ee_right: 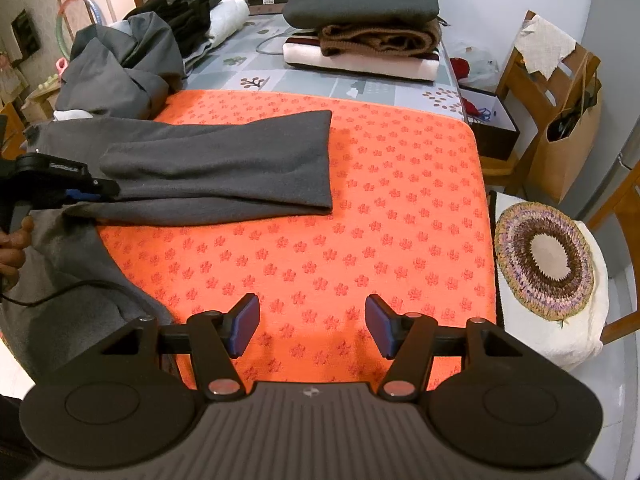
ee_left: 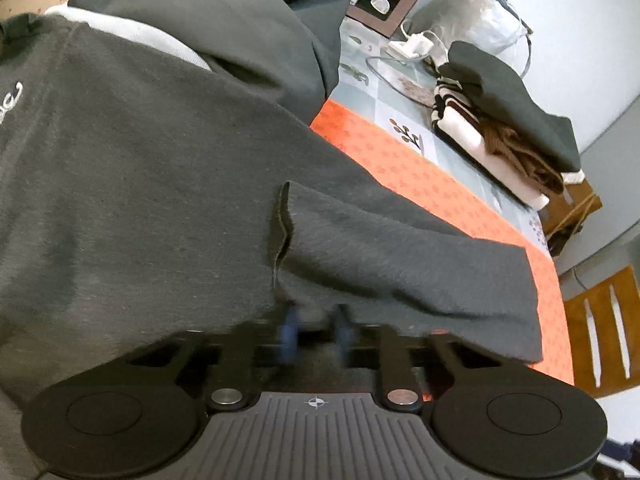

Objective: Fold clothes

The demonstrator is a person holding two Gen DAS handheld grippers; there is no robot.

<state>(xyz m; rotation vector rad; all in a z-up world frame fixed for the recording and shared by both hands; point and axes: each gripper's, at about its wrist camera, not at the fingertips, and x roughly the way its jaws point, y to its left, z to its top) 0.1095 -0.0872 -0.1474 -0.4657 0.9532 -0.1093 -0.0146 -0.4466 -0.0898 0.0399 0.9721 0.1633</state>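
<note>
Two grippers are in view over a desk point(ee_right: 460, 92) laid with an orange patterned mat point(ee_right: 360, 220). A dark grey garment point(ee_right: 224, 172) lies on the left part of that mat, one long folded section stretched across it towards the middle, the rest hanging off the near left edge.

Left gripper point(ee_left: 316, 330): its blue pads point(ee_left: 289, 332) stand close together and blurred, clenched at the near edge of the grey cloth; the fabric drapes over the fingertips, and the right wrist view shows the same gripper point(ee_right: 90, 194) at the garment's left edge with cloth at its tip. A hand point(ee_right: 12, 248) holds its handle at the left border of that view.

Right gripper point(ee_right: 311, 326): released, jaws wide apart, nothing between them, held above bare mat near the front edge and well apart from the garment.

Beyond the mat, a stack of folded clothes point(ee_right: 368, 36) sits on the desk, grey piece on top, brown and white beneath. A loose heap of unfolded clothes point(ee_right: 132, 56) lies at the far left. Beside the desk on the right stands a chair with a round woven cushion point(ee_right: 544, 264).
</note>
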